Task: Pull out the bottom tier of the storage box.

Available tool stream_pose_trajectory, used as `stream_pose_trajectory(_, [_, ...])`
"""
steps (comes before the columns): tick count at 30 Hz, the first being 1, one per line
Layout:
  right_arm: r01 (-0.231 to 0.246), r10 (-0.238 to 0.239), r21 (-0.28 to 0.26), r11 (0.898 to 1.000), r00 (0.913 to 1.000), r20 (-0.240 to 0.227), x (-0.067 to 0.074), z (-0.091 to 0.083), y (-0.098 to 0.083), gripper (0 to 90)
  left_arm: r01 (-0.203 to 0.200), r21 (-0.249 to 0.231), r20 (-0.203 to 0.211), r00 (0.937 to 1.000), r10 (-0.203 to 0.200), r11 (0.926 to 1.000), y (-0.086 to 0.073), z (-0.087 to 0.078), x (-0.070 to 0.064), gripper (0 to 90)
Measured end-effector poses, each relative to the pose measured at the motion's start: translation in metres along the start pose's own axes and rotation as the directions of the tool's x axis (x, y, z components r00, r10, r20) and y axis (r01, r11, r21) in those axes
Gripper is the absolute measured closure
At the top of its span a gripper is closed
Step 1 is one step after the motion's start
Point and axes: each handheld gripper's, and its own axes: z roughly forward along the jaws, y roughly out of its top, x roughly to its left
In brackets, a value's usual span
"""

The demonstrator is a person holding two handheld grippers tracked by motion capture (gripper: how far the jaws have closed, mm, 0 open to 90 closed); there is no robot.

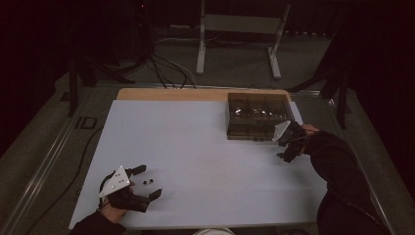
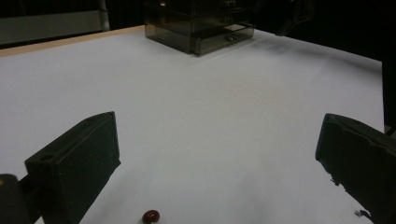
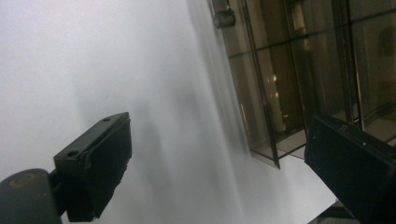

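The counter (image 1: 205, 147) is covered by a white sheet, and a strip of wood is seen along its far edge. A smoky transparent box (image 1: 258, 116) with several compartments is placed on the far right part of the counter; small pale items are seen inside, but they cannot be told apart.

The right hand-held gripper (image 1: 288, 147) is held just beside the near right corner of the box, close above the sheet. Its jaws are spread wide, and nothing is held between them. In the right gripper view, the wall of the box (image 3: 299, 79) is seen between and beyond the jaws, and one jaw lies in front of the near edge of the box.

The left hand-held gripper (image 1: 147, 182) is found well apart from the box, near the near left corner of the counter. Its jaws are also spread wide and are empty.

Two small dark beads (image 1: 148, 182) lie on the sheet between the left jaws, far from the box. In the left gripper view, one bead (image 2: 151, 216) is seen as dark red and round, nearer to the left jaw and touched by neither.
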Motion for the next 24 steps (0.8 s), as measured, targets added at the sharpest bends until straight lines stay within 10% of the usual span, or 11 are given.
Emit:
stream_pose_trajectory(4, [-0.005,0.006,0.022,1.000,0.9988,-0.048,-0.007,0.001,0.003,16.7,-0.002,0.005,0.001,1.0000,0.002,1.0000,0.000,0.000,0.000,0.9])
stream_pose_trajectory(24, [0.173,-0.173,-0.056,0.983,0.9848,-0.010,-0.029,0.021,0.013,65.0,0.002,0.005,-0.004,1.0000,-0.002,1.0000,-0.001,0.001,-0.001,0.9])
